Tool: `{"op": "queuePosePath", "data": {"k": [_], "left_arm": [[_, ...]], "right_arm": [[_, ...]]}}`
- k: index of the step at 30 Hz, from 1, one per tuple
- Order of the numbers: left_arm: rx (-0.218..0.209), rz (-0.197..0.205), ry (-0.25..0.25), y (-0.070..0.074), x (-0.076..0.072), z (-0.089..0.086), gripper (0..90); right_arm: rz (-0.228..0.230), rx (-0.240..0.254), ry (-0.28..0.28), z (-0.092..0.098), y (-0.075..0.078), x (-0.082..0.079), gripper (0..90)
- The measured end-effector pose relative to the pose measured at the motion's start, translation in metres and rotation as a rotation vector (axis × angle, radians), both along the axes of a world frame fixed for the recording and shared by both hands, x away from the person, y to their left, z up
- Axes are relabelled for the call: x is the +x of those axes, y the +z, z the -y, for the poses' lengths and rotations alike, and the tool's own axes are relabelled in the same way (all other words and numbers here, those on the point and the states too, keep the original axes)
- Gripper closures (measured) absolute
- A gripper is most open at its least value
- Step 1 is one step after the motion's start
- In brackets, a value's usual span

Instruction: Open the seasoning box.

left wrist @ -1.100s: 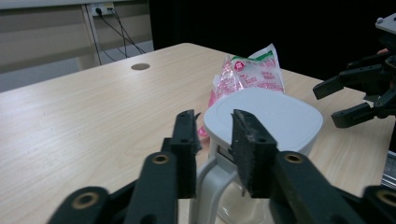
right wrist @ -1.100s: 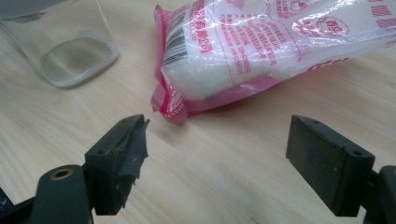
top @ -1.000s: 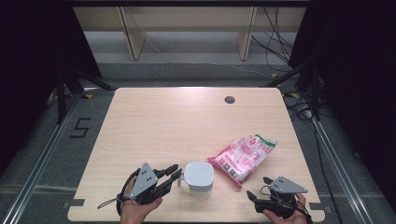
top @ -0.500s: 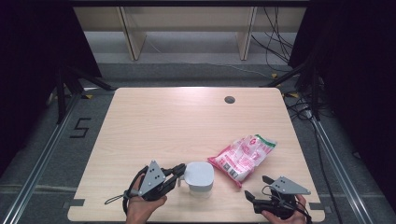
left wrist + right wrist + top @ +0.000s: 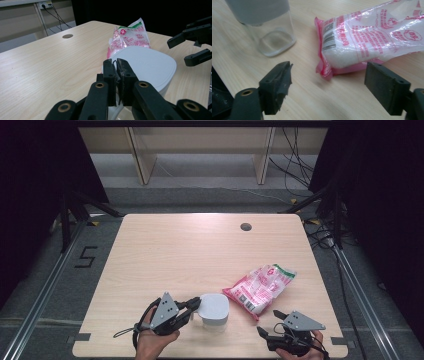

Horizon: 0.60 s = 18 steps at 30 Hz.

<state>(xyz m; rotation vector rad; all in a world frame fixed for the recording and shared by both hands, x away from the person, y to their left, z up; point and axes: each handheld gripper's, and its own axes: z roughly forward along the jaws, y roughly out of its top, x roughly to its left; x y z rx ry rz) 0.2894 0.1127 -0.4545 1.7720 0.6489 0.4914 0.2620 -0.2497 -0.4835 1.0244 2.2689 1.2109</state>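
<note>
Left jaws: the left gripper (image 5: 117, 65) has its jaws pressed together over a thin pale edge at the near side of the container (image 5: 214, 313); from the left gripper view it is hard to tell whether that edge is the lid's rim or a handle, since a curved pale strip is cut off at the bottom of that picture.
Right jaws: the right gripper (image 5: 328, 82) stands with its jaws wide apart, nothing between them but bare worktop (image 5: 190, 255); they have just been closing a little.
Container: a clear-walled jar with rounded corners and a white, rounded-square lid (image 5: 147, 63); it stands upright near the worktop's front edge, between the two hands.
Container's inside: seen through the clear wall in the right gripper view, the bottom looks empty, though the upper part is cut off by the frame.
Bag: a pink-and-clear plastic bag (image 5: 260, 287) of white grains with a green end and a barcode lies flat just beside the container, toward the right gripper.
Bag's print: the red lettering is too blurred to read.
Hands: the left hand (image 5: 150, 345) and right hand (image 5: 300, 354) are cut off by the bottom edge of the high view.
</note>
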Motion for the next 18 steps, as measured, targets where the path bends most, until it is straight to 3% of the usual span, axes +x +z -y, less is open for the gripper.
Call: {"op": "queuePosePath", "data": {"k": [2,3,4,7,8,10,13,15,17,18], "left_arm": [[0.005,0.011,-0.003,0.000,0.000,0.000,85.3],[-0.004,0.001,0.002,-0.001,0.000,0.000,85.3],[0.002,0.009,0.001,-0.001,0.000,-0.001,85.4],[-0.026,0.002,0.000,-0.002,-0.001,-0.001,85.7],[-0.017,0.012,-0.006,-0.002,0.000,-0.003,85.8],[-0.030,0.008,-0.011,-0.003,0.000,-0.003,86.2],[-0.016,0.004,-0.006,-0.002,0.000,-0.004,86.5],[-0.021,-0.003,0.016,-0.003,0.000,-0.006,86.5],[-0.011,-0.001,0.011,-0.003,-0.001,-0.008,86.6],[-0.038,-0.018,0.003,-0.004,-0.002,-0.007,86.6]], "right_arm": [[0.002,0.005,0.014,-0.001,0.000,0.000,27.0],[-0.005,0.008,-0.006,-0.002,0.001,-0.002,28.3],[0.006,0.007,0.022,-0.002,0.002,0.000,30.0],[0.015,0.014,0.028,-0.004,0.005,-0.003,37.9],[0.012,0.023,0.022,-0.005,0.006,-0.005,40.9],[0.048,0.001,0.058,-0.007,0.006,-0.003,46.4],[0.028,-0.012,0.080,-0.013,0.008,-0.005,53.8],[0.086,-0.017,0.128,-0.018,0.010,-0.002,60.3],[0.092,-0.025,0.118,-0.018,0.011,-0.003,62.5],[0.099,-0.026,0.130,-0.020,0.012,-0.002,64.7]]}}
